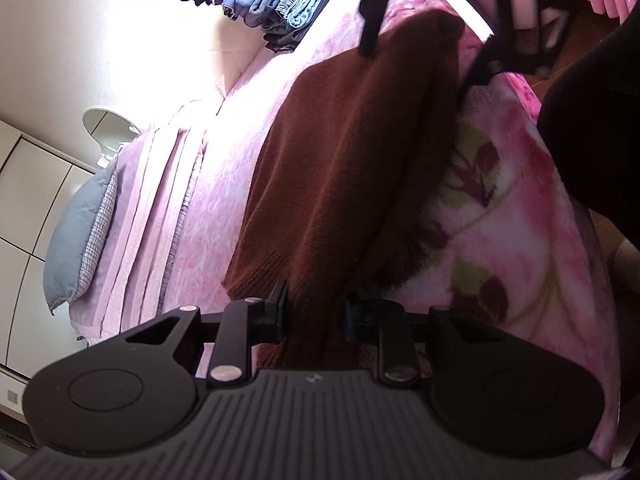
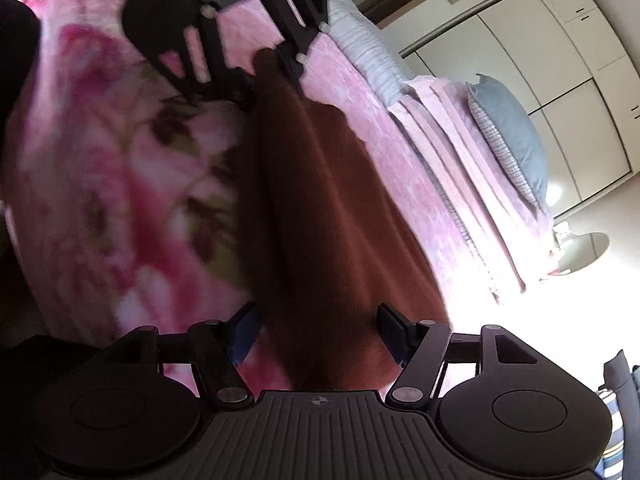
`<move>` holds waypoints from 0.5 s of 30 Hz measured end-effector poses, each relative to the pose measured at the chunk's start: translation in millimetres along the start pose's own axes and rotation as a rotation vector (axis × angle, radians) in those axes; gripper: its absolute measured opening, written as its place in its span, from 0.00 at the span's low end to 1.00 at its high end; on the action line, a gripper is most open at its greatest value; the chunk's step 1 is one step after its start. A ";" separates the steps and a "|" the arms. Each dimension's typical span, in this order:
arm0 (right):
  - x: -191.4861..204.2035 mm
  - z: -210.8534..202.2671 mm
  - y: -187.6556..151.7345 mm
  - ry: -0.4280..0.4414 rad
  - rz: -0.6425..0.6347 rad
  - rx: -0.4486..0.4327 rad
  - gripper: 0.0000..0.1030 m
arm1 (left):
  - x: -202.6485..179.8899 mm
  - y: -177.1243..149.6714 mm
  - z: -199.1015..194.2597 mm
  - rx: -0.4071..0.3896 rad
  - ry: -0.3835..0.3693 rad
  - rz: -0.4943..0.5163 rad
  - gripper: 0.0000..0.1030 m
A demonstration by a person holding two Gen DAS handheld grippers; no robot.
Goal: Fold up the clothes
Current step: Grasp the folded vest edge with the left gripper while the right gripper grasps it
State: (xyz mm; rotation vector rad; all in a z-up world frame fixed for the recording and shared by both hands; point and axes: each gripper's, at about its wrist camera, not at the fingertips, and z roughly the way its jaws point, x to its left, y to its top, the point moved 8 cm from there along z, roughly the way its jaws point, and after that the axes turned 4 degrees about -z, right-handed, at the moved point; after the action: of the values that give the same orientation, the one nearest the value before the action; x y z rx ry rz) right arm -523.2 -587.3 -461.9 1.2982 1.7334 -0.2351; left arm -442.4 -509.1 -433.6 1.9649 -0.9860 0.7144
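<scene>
Basically, risk notes for this moment:

Garment: the brown sweater (image 1: 352,168) lay in a long folded strip across the bed (image 1: 224,184), half on the pink bedspread, half on the floral blanket (image 1: 520,240), with its ribbed hem (image 1: 256,276) toward the left gripper.

Left gripper: the left gripper (image 1: 316,316) had its jaws drawn in on the hem-end fabric; the knit filled the gap, so it read as clamped on the sweater.

Right gripper: the right gripper (image 2: 316,332) stood with jaws apart; the sweater ran between them, but the pads did not press it, so there was no hold at that end.

Risk 1: if the left end got lifted or pulled, the free far end would likely drag and undo the fold, because only one end was gripped.

Risk 2: thick, fuzzy knit could have let the left pads pinch only the top layer; the lower layers would then slide out.

Risk 3: the plush blanket probably gripped the knit, so a sideways pull could skew or bunch the strip.

Risk 4: the right wrist view was blurred; closing without settling might have missed the edge or caught the blanket too.
</scene>
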 end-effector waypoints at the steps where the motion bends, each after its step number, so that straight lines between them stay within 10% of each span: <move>1: -3.0 4.7 -0.2 0.003 -0.016 0.005 0.57 | -1.3 -0.4 0.3 0.003 0.002 0.007 0.26; 5: -11.8 5.4 -1.3 0.024 -0.042 0.005 0.27 | -14.8 -1.1 2.0 0.015 0.034 0.093 0.39; 15: -11.3 -10.6 -6.1 -0.020 -0.068 -0.029 0.32 | -15.2 2.4 16.5 0.046 0.059 0.172 0.24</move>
State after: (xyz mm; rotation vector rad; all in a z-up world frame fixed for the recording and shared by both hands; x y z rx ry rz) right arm -534.0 -590.7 -449.7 1.2137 1.7593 -0.2607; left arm -450.4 -518.2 -452.6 1.9032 -1.1205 0.8929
